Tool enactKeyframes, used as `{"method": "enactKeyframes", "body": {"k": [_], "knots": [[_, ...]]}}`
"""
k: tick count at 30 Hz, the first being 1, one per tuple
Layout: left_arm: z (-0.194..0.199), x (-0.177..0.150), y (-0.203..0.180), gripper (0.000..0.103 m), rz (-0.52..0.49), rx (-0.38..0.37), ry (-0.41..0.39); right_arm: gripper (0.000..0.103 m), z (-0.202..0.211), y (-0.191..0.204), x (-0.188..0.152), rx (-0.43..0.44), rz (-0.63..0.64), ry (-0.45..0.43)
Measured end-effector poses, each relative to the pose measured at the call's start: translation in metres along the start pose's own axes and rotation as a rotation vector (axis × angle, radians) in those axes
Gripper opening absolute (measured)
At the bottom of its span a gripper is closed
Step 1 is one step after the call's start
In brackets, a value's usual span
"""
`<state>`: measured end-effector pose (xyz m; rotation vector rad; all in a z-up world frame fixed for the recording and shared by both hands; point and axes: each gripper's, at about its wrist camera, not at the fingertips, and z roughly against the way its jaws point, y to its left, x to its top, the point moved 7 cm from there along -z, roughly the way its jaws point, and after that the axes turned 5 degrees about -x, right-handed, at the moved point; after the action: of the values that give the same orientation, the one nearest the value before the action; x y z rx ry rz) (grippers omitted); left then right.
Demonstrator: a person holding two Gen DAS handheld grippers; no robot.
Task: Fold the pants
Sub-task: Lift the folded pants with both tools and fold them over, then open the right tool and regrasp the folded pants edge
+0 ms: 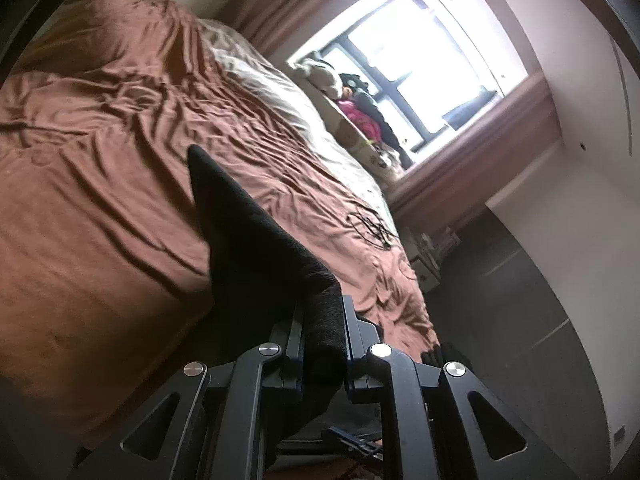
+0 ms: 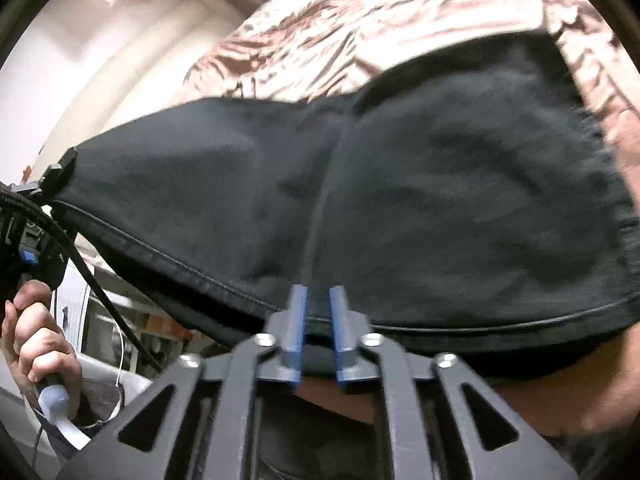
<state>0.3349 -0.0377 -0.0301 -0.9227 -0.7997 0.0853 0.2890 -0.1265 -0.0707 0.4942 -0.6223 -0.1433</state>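
The black pants (image 1: 248, 240) hang in the air above a bed with a wrinkled brown sheet (image 1: 100, 140). My left gripper (image 1: 324, 320) is shut on a thick bunch of the black fabric. In the right wrist view the pants (image 2: 440, 200) spread wide in front of the camera, stretched leftward to the left gripper (image 2: 60, 172), which pinches their corner. My right gripper (image 2: 319, 304) stands open: its blue pads (image 2: 298, 320) are apart, with the stitched lower edge of the pants between them, and they do not press on it. A hand (image 2: 36, 332) holds the left gripper's handle.
A bright window (image 1: 420, 60) with soft toys and clothes (image 1: 352, 92) on its sill lies beyond the bed. A dark cable (image 1: 372, 228) lies on the sheet near the edge. Dark floor (image 1: 500, 320) runs alongside the bed. White furniture (image 2: 100, 320) stands at lower left.
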Motion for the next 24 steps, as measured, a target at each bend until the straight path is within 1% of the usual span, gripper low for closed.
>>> {"method": "enactKeyframes", "body": {"k": [1, 2, 3, 7, 14, 19, 20, 23, 24], "knots": [[-0.003, 0.0, -0.004, 0.014, -0.007, -0.006, 0.006, 0.041, 0.007, -0.004, 0.002, -0.006, -0.002, -0.022], [-0.006, -0.001, -0.01, 0.014, -0.014, -0.012, 0.012, 0.052, 0.015, -0.008, 0.004, -0.012, -0.004, -0.045], [-0.01, -0.003, -0.015, 0.014, -0.023, -0.019, 0.019, 0.054, 0.025, -0.014, 0.007, -0.014, -0.007, -0.074], [-0.026, -0.01, -0.039, 0.014, -0.062, -0.046, 0.052, 0.054, 0.047, -0.031, 0.012, -0.014, -0.03, -0.122], [-0.053, -0.024, -0.076, 0.014, -0.118, -0.097, 0.11, 0.054, 0.085, -0.078, 0.008, -0.023, -0.121, -0.201], [-0.078, -0.041, -0.097, 0.014, -0.139, -0.121, 0.161, 0.054, 0.108, -0.103, -0.006, -0.038, -0.181, -0.239], [-0.083, -0.046, -0.1, 0.014, -0.141, -0.125, 0.172, 0.054, 0.109, -0.101, -0.01, -0.041, -0.19, -0.245], [-0.102, -0.06, -0.108, 0.014, -0.149, -0.137, 0.209, 0.054, 0.121, -0.116, -0.015, -0.051, -0.222, -0.265], [-0.112, -0.069, -0.111, 0.014, -0.148, -0.142, 0.231, 0.054, 0.127, -0.121, -0.022, -0.054, -0.229, -0.268]]}}
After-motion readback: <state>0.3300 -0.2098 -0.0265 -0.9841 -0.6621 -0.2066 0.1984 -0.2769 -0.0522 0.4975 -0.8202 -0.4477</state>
